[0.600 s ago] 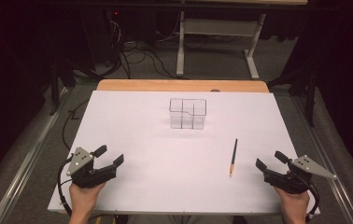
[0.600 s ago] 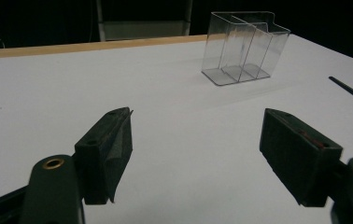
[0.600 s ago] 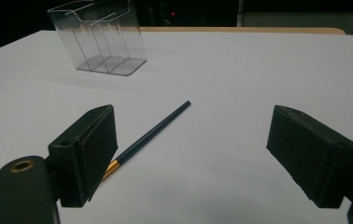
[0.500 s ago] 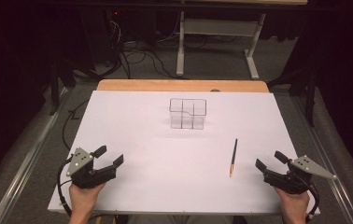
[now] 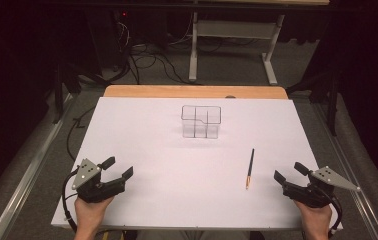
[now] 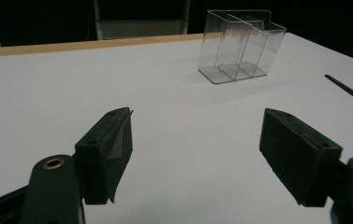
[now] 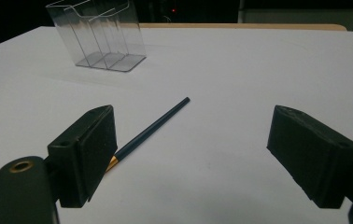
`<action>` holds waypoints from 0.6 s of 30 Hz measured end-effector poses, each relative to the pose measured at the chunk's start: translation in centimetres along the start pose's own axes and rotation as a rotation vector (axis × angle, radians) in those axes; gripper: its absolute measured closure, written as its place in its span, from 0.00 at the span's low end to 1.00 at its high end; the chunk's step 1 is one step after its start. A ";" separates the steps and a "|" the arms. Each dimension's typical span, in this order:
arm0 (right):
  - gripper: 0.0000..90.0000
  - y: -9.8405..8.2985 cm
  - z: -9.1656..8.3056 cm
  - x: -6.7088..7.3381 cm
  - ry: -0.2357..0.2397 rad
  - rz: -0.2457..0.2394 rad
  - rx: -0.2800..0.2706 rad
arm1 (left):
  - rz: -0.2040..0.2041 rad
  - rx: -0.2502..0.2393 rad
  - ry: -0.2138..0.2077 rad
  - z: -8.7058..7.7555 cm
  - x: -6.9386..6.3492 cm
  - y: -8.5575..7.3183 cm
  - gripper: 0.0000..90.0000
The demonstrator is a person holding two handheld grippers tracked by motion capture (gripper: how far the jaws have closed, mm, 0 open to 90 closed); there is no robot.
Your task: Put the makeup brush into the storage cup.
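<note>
The white table point(image 5: 167, 200) spreads out in front of me, a strip of bare wood point(image 5: 192, 92) showing along its far edge at twelve o'clock. Beyond it, on the dark floor, stand the grey legs of another desk point(image 5: 229, 47) and a tangle of cables point(image 5: 147, 65).

Next in size is the clear plastic organiser point(image 5: 201, 121), upright and a little past the table's middle, toward twelve o'clock from where I sit. Its walls split it into several compartments. From my left gripper view it stands at about one o'clock point(image 6: 240, 44); from my right gripper view, at about eleven point(image 7: 97, 35).

My left gripper point(image 5: 118, 169) sits low at seven o'clock on the table, held in my left hand point(image 5: 91, 212). Its jaws stand spread wide with only bare table between them. My right gripper point(image 5: 289, 172) sits at five o'clock in my right hand point(image 5: 317, 220), its jaws likewise spread wide apart and pinching nothing.

Smallest is the dark pencil point(image 5: 250, 167), lying flat on the table at about four o'clock from the middle, just to the left of my right gripper and well apart from the organiser. In my right gripper view it point(image 7: 153, 127) runs slantwise, its gold-banded end just beside the left jaw, not between the pads.
</note>
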State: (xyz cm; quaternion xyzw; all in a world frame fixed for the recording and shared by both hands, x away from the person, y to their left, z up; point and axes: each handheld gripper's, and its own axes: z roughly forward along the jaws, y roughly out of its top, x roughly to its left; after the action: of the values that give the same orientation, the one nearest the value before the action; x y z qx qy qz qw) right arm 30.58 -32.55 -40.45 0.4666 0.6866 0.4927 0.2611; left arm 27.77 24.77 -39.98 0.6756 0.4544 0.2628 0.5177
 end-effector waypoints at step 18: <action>0.19 0.3 0.0 0.1 0.023 -0.028 0.010 | 0.001 -0.002 -0.001 -0.1 0.0 0.0 0.29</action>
State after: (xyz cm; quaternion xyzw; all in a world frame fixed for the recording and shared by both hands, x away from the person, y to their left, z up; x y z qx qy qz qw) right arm 30.70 -32.42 -40.15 0.4523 0.6985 0.4909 0.2577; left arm 27.69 24.78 -39.92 0.6756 0.4534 0.2633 0.5184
